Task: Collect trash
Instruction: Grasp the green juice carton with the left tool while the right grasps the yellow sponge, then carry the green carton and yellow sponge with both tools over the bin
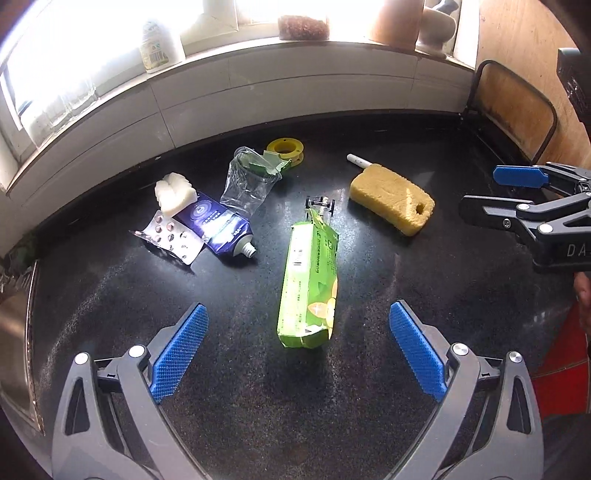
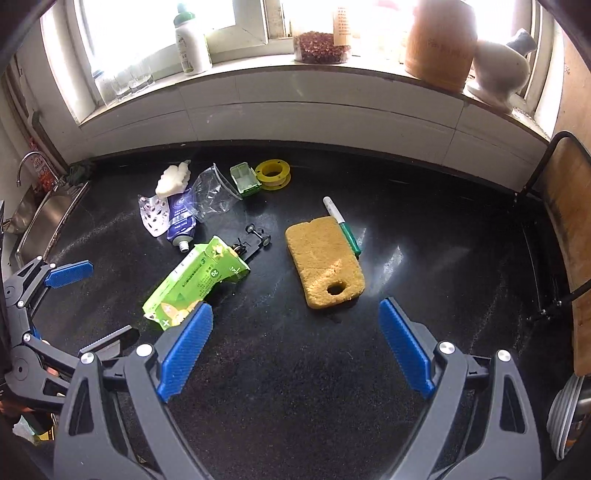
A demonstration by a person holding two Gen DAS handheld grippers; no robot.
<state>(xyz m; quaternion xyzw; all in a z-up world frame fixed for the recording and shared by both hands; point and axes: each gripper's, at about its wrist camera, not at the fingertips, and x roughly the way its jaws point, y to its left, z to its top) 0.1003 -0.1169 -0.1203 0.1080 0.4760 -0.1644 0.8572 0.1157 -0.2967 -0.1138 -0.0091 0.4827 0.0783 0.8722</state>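
The green carton [image 1: 308, 284] lies at frame centre, between and just beyond the left gripper [image 1: 299, 350], whose jaws are wide and empty; the right gripper [image 2: 295, 343] is likewise spread wide, holding nothing.

You've got a black speckled bench [image 2: 295, 369] under a bright, blown-out window [image 2: 147, 29], white tiled wall [image 2: 314, 110] below the sill, steel sink [image 2: 40, 221] left, wooden chair [image 2: 569, 229] on your right.

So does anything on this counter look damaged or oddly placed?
Yes. The clear plastic cup lies crushed on its side, the green carton is torn open at its far end, and the toothpaste tube has no cap. The marker is partly tucked under the yellow sponge.
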